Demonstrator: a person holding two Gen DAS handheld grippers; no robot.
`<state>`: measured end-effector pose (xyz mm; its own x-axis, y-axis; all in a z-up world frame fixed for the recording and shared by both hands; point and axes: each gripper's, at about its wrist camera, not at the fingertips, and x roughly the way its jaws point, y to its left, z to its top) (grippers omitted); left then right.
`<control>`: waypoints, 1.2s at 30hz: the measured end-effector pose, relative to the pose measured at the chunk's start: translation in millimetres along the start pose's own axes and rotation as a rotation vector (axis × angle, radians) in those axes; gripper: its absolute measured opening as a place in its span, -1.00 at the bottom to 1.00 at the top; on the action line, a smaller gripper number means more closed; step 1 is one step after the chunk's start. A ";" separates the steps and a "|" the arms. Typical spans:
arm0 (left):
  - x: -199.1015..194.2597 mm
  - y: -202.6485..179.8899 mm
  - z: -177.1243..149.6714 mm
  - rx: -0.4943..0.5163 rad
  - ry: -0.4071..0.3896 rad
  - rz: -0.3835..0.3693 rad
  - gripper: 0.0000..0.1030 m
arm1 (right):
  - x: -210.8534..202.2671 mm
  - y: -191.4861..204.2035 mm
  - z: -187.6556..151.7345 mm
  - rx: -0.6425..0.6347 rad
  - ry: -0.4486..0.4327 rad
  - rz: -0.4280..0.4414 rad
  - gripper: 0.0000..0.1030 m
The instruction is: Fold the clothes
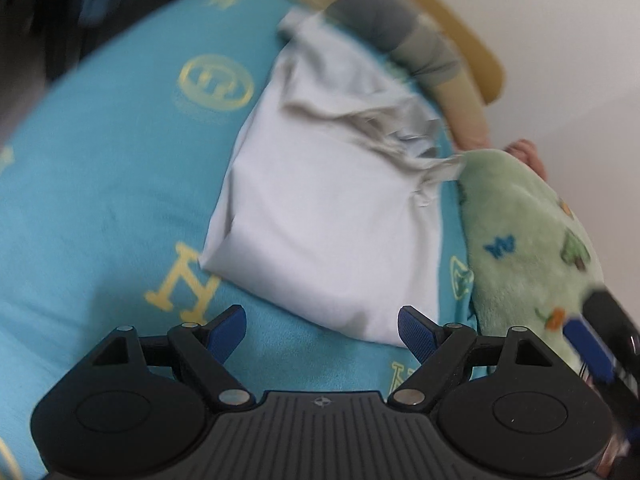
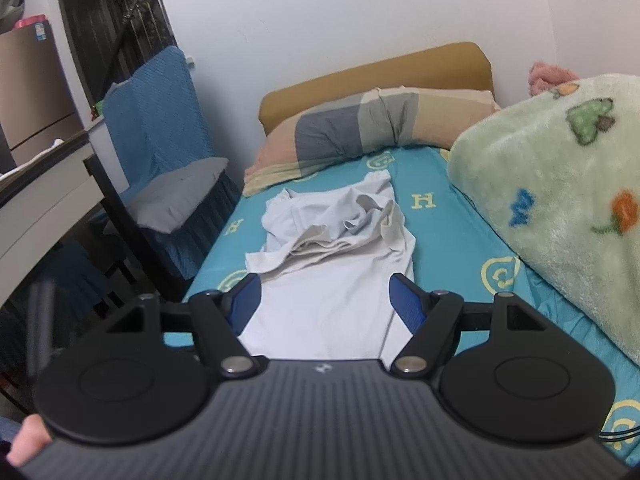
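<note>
One pale shirt (image 2: 332, 276) lies spread on the bed's teal sheet (image 2: 452, 236), upper part bunched toward 12 o'clock — likely mid-fold. Two grippers, left gripper (image 1: 322, 328) and right gripper (image 2: 325, 300), both wide and empty, hover at its 6 o'clock hem. One pillow (image 2: 360, 128), one green blanket (image 2: 560, 184).

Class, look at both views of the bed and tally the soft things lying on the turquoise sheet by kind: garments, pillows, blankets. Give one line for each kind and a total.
Garments: 1, the white shirt, partly folded.
Pillows: 1, the striped pillow by the headboard.
Blankets: 1, the green fleece blanket on one side.
Total: 3
</note>
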<state>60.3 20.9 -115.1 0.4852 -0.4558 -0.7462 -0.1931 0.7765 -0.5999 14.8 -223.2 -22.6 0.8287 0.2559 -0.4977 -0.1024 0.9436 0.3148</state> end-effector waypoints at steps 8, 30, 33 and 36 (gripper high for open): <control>23.8 18.5 19.9 -0.192 -0.062 -0.025 0.58 | 13.4 -11.9 -2.7 0.068 0.041 -0.015 0.42; -0.6 11.9 19.2 -0.139 -0.216 -0.036 -0.89 | 99.9 -50.2 -70.8 0.805 0.492 0.358 0.43; -0.5 12.3 16.5 -0.133 -0.213 -0.024 -0.89 | 109.7 -49.4 -80.3 0.871 0.535 0.382 0.44; -1.2 13.3 15.1 -0.132 -0.213 -0.022 -0.89 | 111.8 -54.3 -82.8 0.911 0.507 0.343 0.43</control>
<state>70.0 38.4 -117.8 0.6564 -0.3597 -0.6632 -0.2830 0.6975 -0.6583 67.5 -228.5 -162.2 0.4902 0.7283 -0.4788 0.3335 0.3508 0.8750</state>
